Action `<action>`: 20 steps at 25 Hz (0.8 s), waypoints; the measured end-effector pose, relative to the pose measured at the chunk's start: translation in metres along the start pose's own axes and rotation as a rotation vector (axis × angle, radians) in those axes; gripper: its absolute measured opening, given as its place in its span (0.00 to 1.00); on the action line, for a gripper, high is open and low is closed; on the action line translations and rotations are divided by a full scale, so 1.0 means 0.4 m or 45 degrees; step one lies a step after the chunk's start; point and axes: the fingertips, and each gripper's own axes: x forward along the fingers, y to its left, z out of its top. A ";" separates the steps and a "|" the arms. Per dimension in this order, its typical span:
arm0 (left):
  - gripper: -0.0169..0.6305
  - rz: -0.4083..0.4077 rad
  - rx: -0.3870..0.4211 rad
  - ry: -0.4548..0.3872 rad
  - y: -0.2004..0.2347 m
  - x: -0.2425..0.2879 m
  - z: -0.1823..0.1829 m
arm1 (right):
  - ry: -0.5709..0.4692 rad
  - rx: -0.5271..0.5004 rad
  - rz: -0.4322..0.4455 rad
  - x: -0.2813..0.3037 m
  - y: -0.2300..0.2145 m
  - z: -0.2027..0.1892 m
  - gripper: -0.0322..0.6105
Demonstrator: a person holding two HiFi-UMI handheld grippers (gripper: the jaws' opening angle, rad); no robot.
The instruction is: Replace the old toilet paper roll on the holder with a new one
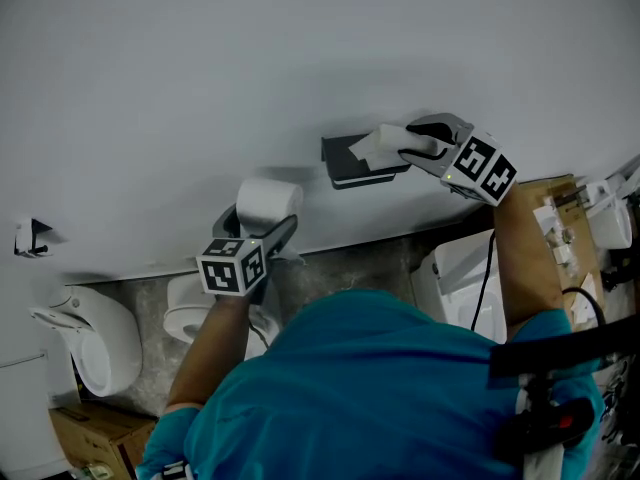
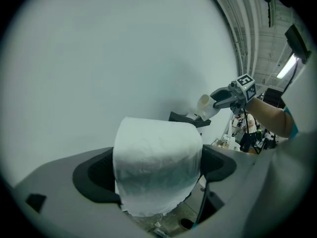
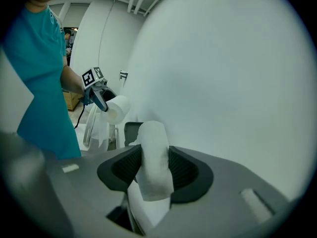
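Paper of the old roll (image 3: 152, 157), nearly used up and squashed into a narrow strip, is sitting pinched between the jaws of the right gripper (image 1: 412, 146), which are pressing in on it from both sides. It is hanging right at the top front edge of the dark holder (image 1: 350, 171) on the pale wall (image 1: 200, 68).

Lower down and towards the person's left, the new roll (image 2: 157, 162), full and fat, is waiting in the left gripper (image 1: 258, 228). Its jaws are standing wide and clamping the roll's sides, keeping it near the wall but well apart from the holder. Below it, a white toilet (image 1: 190, 313) is showing on the grey floor.

The removal step appears to be in hand: the old roll seems to be coming off, and the new one is not yet fitted. The next move probably calls for carrying the old roll clear and setting it aside, then raising the new roll to the holder with its core lined up.

Much is staying unclear. The old roll and the right gripper are covering part of the holder, so its spindle or hook is not showing, and whether the old paper is touching the holder cannot be told. The person's teal shirt is blocking the floor directly below
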 end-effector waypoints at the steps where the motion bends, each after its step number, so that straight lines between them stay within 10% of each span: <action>1: 0.83 -0.002 0.001 0.000 -0.002 0.005 0.003 | -0.006 0.005 -0.015 -0.013 -0.005 -0.008 0.32; 20: 0.83 -0.036 0.015 -0.016 -0.026 0.030 0.022 | 0.052 0.144 -0.253 -0.260 -0.033 -0.191 0.32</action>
